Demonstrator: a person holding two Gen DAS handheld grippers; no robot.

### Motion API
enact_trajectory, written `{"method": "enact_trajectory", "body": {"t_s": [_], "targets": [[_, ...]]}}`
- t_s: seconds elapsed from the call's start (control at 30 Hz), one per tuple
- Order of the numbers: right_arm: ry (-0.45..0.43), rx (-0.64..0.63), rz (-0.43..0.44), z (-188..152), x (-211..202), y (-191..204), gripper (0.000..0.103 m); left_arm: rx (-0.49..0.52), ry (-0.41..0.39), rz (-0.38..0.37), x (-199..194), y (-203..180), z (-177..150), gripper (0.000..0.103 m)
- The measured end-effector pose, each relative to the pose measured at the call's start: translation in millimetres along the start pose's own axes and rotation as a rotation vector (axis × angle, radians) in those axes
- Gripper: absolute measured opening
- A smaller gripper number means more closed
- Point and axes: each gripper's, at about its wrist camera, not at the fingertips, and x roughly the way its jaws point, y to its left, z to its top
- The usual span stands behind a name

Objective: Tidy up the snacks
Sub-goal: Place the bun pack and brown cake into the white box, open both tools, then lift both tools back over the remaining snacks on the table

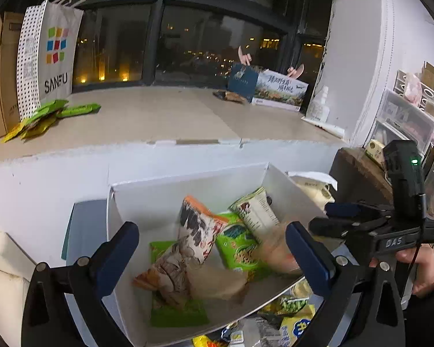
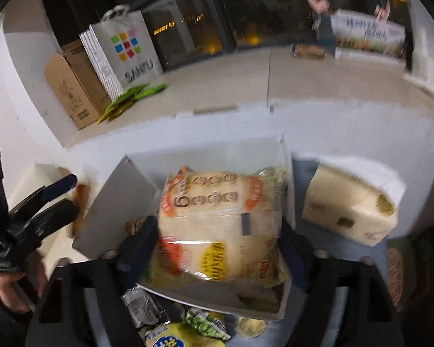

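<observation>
Crinkly foil snack packets [image 1: 205, 240] in white cardboard box [image 1: 136, 199], tongs wide.

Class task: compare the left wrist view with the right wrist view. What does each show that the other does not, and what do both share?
Only the left wrist view shows the clear storage drawers against the right wall and the orange-topped snack packet standing in the white box. Only the right wrist view shows the large bread bag between the open right gripper fingers, above the box. Both share the white box, the SANFU bag, the green packets beside it, the cardboard carton and the dark window.
</observation>
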Motion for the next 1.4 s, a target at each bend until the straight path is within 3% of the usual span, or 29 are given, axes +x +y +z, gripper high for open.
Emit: {"method": "enact_trajectory", "body": {"t_s": [0.27, 0.47, 0.8, 0.97, 1.13, 1.27, 1.4], "targets": [[-0.11, 0.004, 0.016, -11.6, -35.5, 4.1, 0.103, -0.044, -0.06, -0.003, -31.8, 8.2, -12.1, 0.103], [-0.187, -0.056, 0.04, -23.5, -76.6, 23.6, 0.103, -0.019, -0.158, -0.018, -84.1, -3.6, -22.5, 0.103], [-0.351, -0.147, 0.082, -91.9, -167.9, 51.7, 0.103, 0.015, -0.279, -0.094, -180.3, -36.8, -80.4, 0.103], [-0.402, -0.181, 0.06, -145.0, -200.0, 62.1, 0.103, 0.053, -0.272, -0.114, -202.0, -55.4, -121.5, 0.103], [-0.432, -0.138, 0.042, -194.5, -216.3, 61.6, 0.103, 0.05, -0.232, -0.113, -207.0, -61.0, -153.8, 0.103], [-0.398, -0.137, 0.021, -219.1, -216.2, 58.8, 0.103, -0.009, -0.186, -0.222, -208.1, -60.3, -171.4, 0.103], [-0.381, -0.113, -0.004, -230.6, -213.0, 49.9, 0.103, -0.011, -0.156, -0.2, -204.8, -66.1, -183.8, 0.103]]}}
